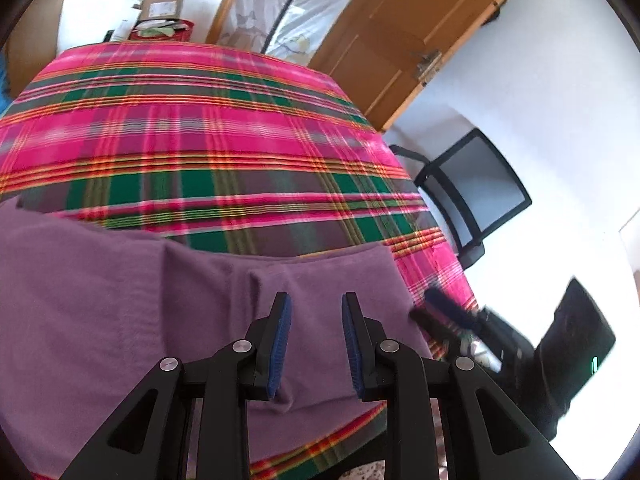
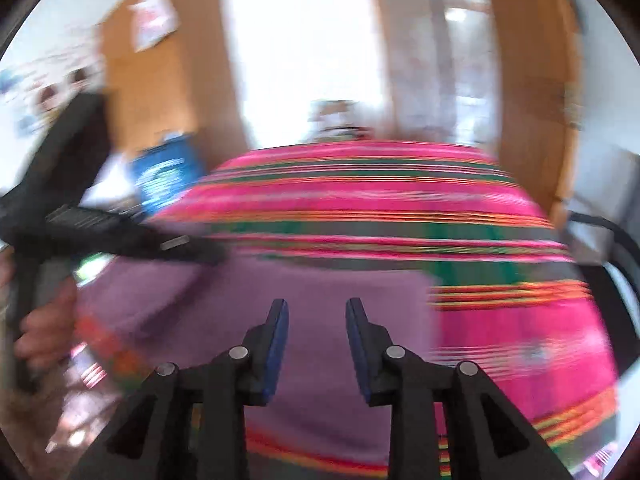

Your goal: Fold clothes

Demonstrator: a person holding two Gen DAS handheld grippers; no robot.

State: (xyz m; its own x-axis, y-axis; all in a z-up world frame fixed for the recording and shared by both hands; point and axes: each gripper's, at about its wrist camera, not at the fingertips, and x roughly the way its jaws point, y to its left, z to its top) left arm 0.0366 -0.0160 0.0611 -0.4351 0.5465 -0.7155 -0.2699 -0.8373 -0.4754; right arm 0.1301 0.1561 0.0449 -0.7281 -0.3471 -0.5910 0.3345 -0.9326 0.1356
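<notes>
Left tongs [image 1: 316, 304] and right tongs [image 2: 317, 310], both parted with nothing between the pads, hover over a purple garment [image 1: 120, 300]. The garment lies directly beneath and ahead of both tongs, on a plaid-covered surface [image 1: 200, 140] extending beyond. It appears partly folded, with 1 layer overlapping; further folds probably remain.

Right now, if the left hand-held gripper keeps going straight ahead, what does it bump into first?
Most likely the purple garment: the left hand-held gripper hangs open and tilted down over it. Depth is unclear, so that's a guess.
</notes>
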